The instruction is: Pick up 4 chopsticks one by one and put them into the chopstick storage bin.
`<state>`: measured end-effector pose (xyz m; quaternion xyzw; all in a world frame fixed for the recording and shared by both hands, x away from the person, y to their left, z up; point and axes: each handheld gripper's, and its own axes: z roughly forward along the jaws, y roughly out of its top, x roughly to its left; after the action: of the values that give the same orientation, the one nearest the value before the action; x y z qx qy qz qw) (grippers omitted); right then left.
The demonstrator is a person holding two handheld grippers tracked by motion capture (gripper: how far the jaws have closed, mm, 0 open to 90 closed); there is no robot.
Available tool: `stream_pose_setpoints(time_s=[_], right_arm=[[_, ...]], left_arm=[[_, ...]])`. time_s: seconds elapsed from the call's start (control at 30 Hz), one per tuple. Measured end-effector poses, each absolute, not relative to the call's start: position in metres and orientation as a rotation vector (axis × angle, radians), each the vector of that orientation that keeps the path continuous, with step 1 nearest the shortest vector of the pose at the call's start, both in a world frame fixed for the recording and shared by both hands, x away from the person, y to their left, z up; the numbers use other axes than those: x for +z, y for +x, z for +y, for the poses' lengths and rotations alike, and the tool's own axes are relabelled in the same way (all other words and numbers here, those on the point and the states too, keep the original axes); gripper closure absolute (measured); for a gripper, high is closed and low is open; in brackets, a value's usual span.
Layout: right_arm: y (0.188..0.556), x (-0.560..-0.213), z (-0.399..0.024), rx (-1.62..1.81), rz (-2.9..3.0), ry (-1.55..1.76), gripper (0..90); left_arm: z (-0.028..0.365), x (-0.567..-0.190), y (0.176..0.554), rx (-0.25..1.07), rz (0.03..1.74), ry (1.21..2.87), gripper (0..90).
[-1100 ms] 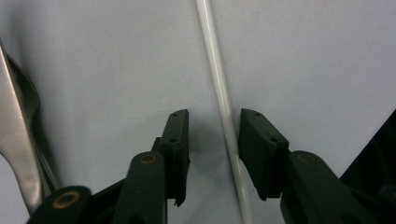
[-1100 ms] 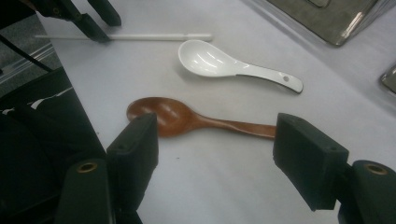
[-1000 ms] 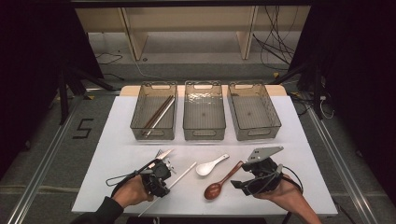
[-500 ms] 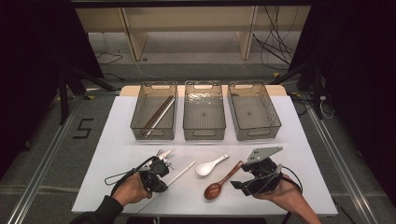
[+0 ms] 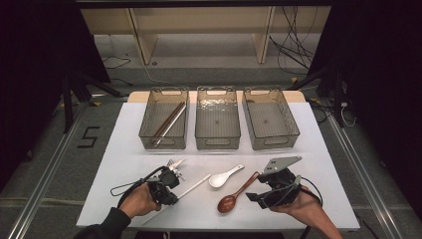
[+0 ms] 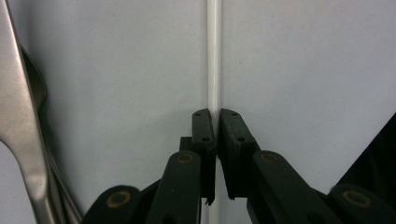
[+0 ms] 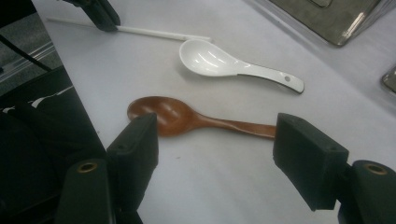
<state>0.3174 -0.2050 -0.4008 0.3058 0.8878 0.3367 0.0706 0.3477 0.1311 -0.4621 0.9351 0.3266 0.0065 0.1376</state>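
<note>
Three clear, ribbed plastic bins (image 5: 217,122) line the back of a smooth white desk (image 5: 124,164). Near its front edge, the left tool (image 6: 217,122) has just closed its black jaws on a thin, glossy white chopstick (image 6: 213,56), beside brushed-metal cutlery (image 6: 18,116). The right tool (image 7: 215,154) hovers with jaws spread wide over a polished wooden spoon (image 7: 187,117), gripping nothing. A white ceramic soup spoon (image 7: 224,63) lies just beyond.
</note>
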Motion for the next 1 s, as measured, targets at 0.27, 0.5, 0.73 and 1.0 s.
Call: stream_pose_setpoints(time_s=[0.27,0.5,0.73,1.0], right_arm=[[0.317,-0.401,-0.205,1.010,2.672,0.918,31.9],[0.318,-0.401,-0.205,1.010,2.672,0.919,31.9],[0.318,-0.400,-0.205,1.011,2.672,0.927,31.9],[0.317,-0.400,-0.206,1.008,2.672,0.928,31.9]], left_arm=[[0.136,-0.457,0.349,0.031,0.934,2.677,84.4],[0.143,-0.449,0.352,0.041,0.944,2.641,84.4],[0.148,-0.441,0.353,0.052,0.941,2.608,84.5],[0.150,-0.436,0.353,0.065,0.943,2.583,84.5]])
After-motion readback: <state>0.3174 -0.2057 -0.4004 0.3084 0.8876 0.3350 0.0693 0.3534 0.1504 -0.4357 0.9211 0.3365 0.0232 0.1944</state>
